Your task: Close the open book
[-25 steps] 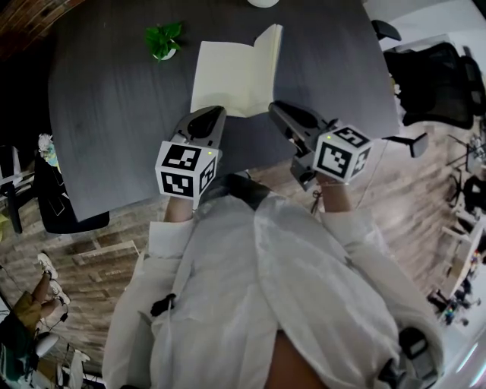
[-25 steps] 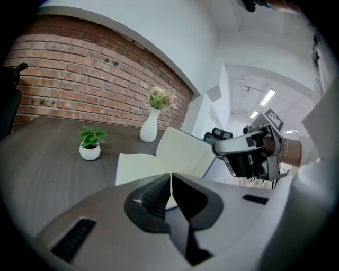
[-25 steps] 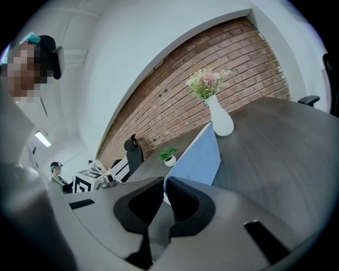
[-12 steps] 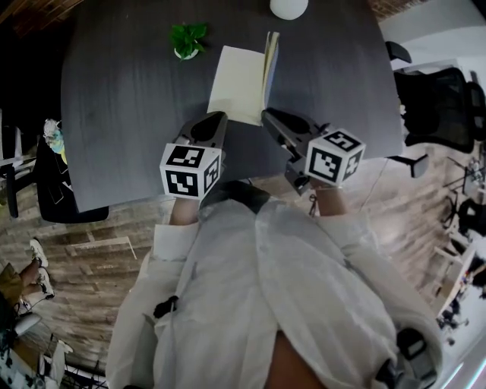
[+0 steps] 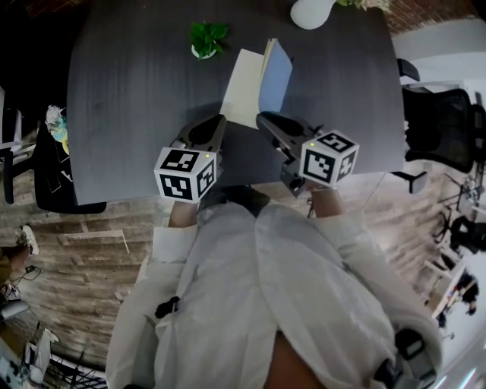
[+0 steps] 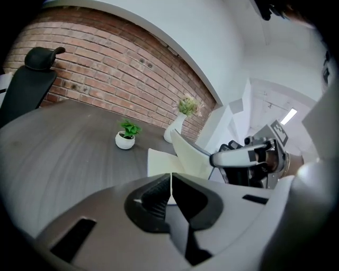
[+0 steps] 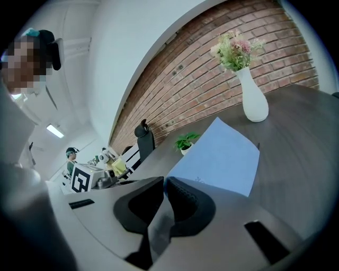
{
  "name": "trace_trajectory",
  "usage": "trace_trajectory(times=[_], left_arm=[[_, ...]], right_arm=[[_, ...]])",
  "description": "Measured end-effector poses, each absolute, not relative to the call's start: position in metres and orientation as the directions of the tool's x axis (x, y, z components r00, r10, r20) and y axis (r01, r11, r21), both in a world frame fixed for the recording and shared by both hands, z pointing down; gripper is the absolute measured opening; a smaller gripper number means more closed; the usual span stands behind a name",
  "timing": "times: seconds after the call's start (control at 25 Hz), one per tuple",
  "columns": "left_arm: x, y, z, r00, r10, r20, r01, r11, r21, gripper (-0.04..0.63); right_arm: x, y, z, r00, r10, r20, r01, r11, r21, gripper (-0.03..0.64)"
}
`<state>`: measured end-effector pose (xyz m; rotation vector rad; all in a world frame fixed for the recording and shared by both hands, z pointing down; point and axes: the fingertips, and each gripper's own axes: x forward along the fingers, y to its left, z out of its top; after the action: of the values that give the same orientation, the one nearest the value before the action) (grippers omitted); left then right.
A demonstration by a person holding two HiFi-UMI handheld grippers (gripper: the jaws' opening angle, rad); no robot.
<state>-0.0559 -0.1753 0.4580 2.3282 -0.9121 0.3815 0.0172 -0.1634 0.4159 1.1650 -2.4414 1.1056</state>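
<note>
The book [image 5: 244, 93] lies on the dark table [image 5: 129, 99], its cream left page flat. Its right half stands up and leans leftward, so the blue cover [image 5: 277, 74] faces me. My right gripper [image 5: 262, 118] is shut on the near edge of that raised half; in the right gripper view the blue cover [image 7: 220, 156] rises straight from the gripper [image 7: 163, 185]. My left gripper [image 5: 221, 120] sits at the page's near left corner. In the left gripper view its jaws [image 6: 170, 182] are shut with a thin cream strip of page [image 6: 158, 163] between them.
A small potted plant [image 5: 206, 38] stands left of the book's far end. A white vase [image 5: 311, 11] with flowers stands at the table's far edge. Office chairs stand to the right [image 5: 440, 106] and to the left [image 5: 49, 175] of the table.
The book's right half has swung from upright to leaning left, so its blue cover now shows. Both grippers have shifted a little, staying at the book's near edge.
</note>
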Motion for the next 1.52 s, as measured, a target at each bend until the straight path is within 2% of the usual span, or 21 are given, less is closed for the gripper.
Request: trace_trajectory(times=[0.92,1.52], left_arm=[[-0.076,-0.181,0.495,0.671,-0.498,0.550,-0.738,-0.519,0.431,0.011],[-0.079,-0.185,0.503,0.658,-0.497,0.566,-0.751,-0.495,0.438,0.011]], right_arm=[[-0.030,-0.190,0.476,-0.662,-0.491,0.566,-0.749,0.453,-0.483,0.029],[-0.039,-0.194,0.502,-0.651,-0.454,0.608,-0.758,0.423,-0.496,0.028]])
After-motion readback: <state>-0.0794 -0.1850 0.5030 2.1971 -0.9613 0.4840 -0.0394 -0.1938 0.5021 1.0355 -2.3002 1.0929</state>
